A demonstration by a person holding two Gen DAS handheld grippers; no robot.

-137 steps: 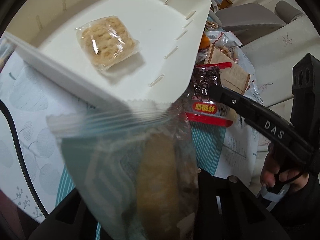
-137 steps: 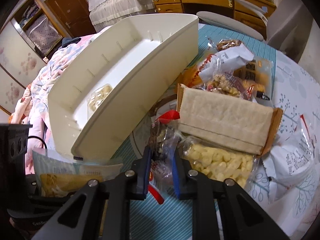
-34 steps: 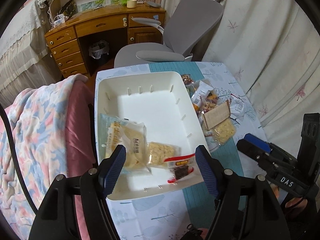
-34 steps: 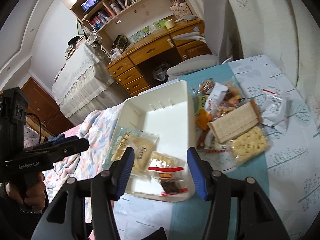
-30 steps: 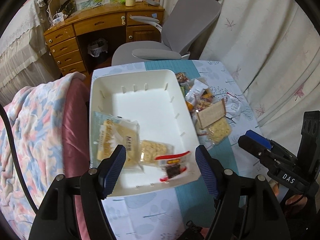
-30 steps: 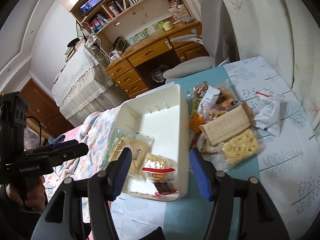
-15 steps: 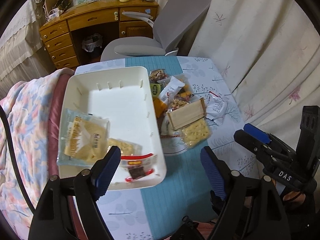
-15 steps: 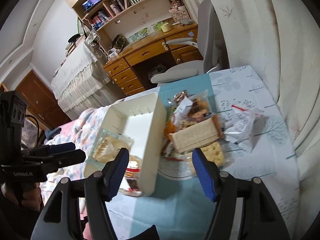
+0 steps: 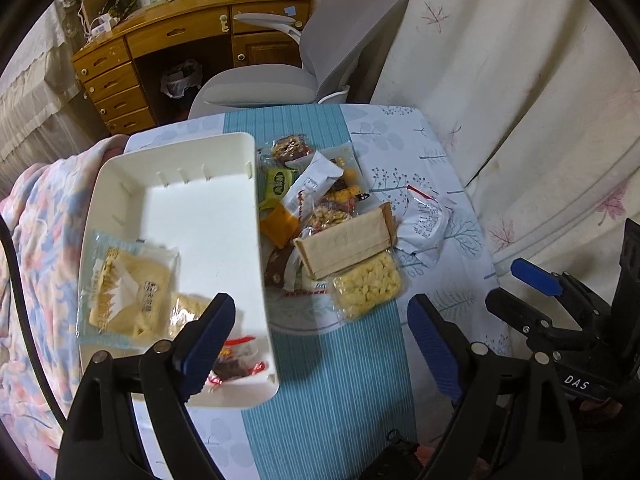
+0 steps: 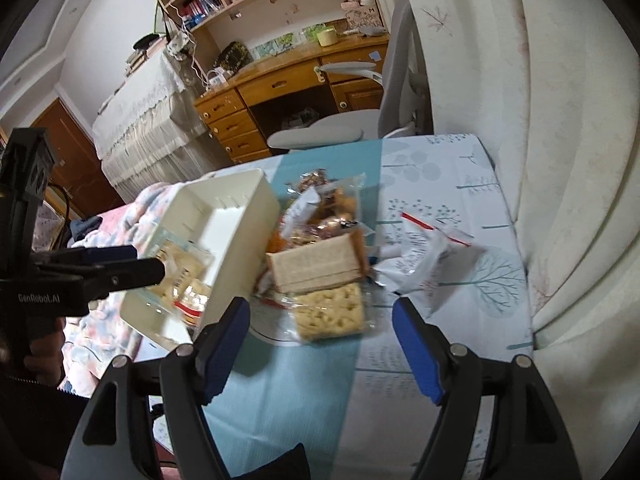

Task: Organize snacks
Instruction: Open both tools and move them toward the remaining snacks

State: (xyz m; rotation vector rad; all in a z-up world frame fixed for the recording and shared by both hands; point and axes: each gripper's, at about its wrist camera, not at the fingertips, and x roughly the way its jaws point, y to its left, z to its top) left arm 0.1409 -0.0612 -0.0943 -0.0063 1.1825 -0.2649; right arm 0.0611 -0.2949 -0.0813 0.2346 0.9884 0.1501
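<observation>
A white bin (image 9: 192, 208) stands on the table's left side. In it lie a pale yellow packet (image 9: 124, 292), a small cracker packet (image 9: 188, 312) and a red-and-dark packet (image 9: 236, 356). Right of the bin is a pile of snacks: a flat brown packet (image 9: 348, 244), a yellow puffed-snack bag (image 9: 368, 288), a white packet (image 9: 426, 220) and an orange one (image 9: 278, 224). My left gripper (image 9: 320, 320) hovers high over the bin's near right corner, jaws opening, nothing between them. My right gripper (image 10: 320, 312) hangs above the yellow bag (image 10: 332, 316), jaws also opening and empty.
A teal runner (image 9: 332, 380) crosses the tablecloth. A grey office chair (image 9: 288, 80) and a wooden desk (image 9: 180, 36) stand behind the table, a curtain (image 9: 520, 100) hangs on the right, and a flowered blanket (image 9: 36, 240) lies left of the bin.
The bag and red packet once held now lie in the bin. Both grippers have slid right, from over the bin toward the snack pile, and their jaws have widened.
</observation>
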